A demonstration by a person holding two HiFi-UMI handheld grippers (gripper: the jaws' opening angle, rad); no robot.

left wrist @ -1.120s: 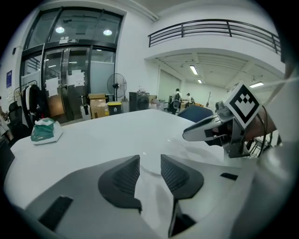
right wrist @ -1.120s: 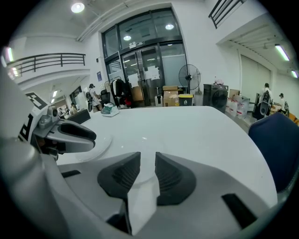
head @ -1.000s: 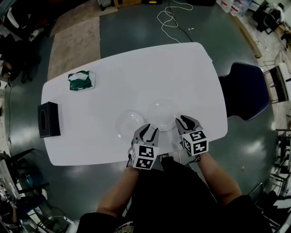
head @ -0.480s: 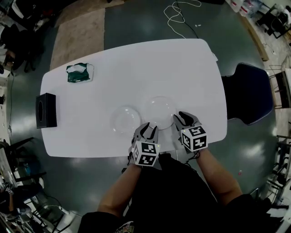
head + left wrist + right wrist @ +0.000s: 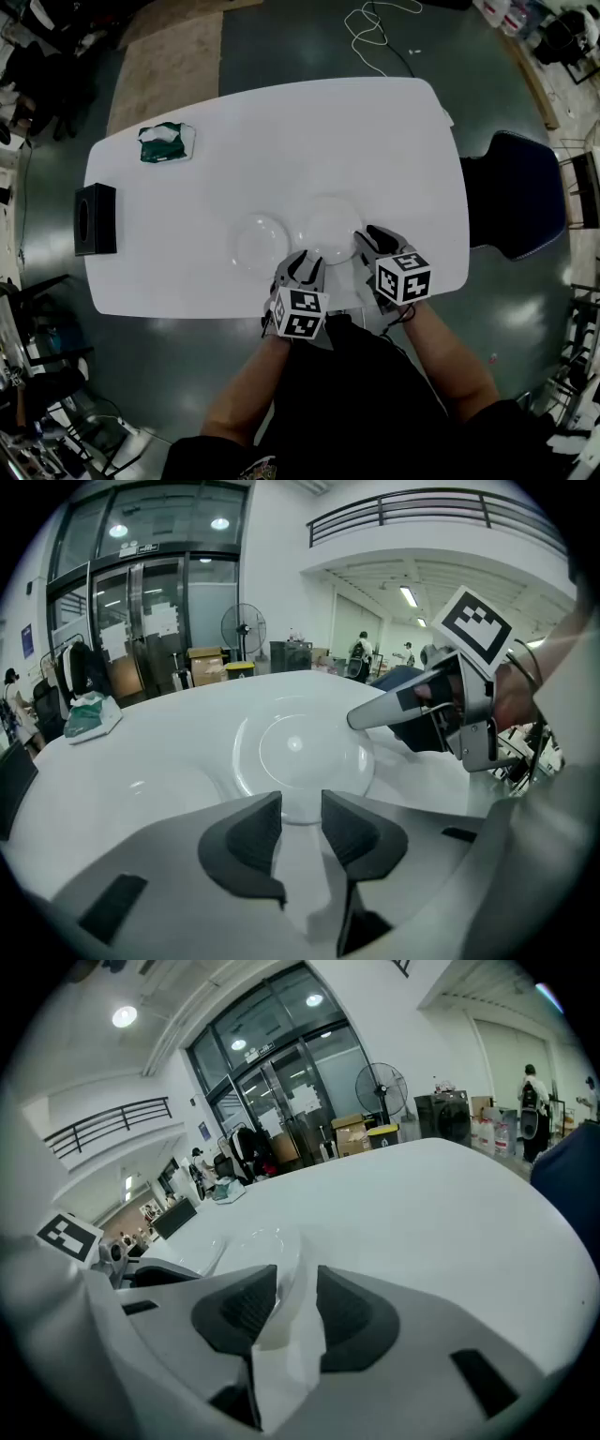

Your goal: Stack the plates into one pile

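Two clear glass plates lie side by side on the white table (image 5: 281, 122): a small plate (image 5: 261, 240) on the left and a larger plate (image 5: 330, 225) on the right. My left gripper (image 5: 306, 266) stands open at the larger plate's (image 5: 300, 750) near rim, and nothing is pressed between its pads (image 5: 258, 832). My right gripper (image 5: 367, 244) is at that plate's right rim. Its jaws have just been opening, and the plate's rim (image 5: 258, 1239) stands edge-on in the gap of the right gripper (image 5: 295, 1279), loose. The right gripper's finger (image 5: 412, 703) reaches over the plate.
A green packet (image 5: 166, 142) and a black box (image 5: 96, 219) sit at the table's left end. A blue chair (image 5: 514, 187) stands to the right. A white cable (image 5: 370, 28) and a rug (image 5: 164, 66) lie on the floor beyond the table.
My left gripper has sunk a little toward the table. My right gripper has rolled slightly at the larger plate's rim. Both plates lie where they were.
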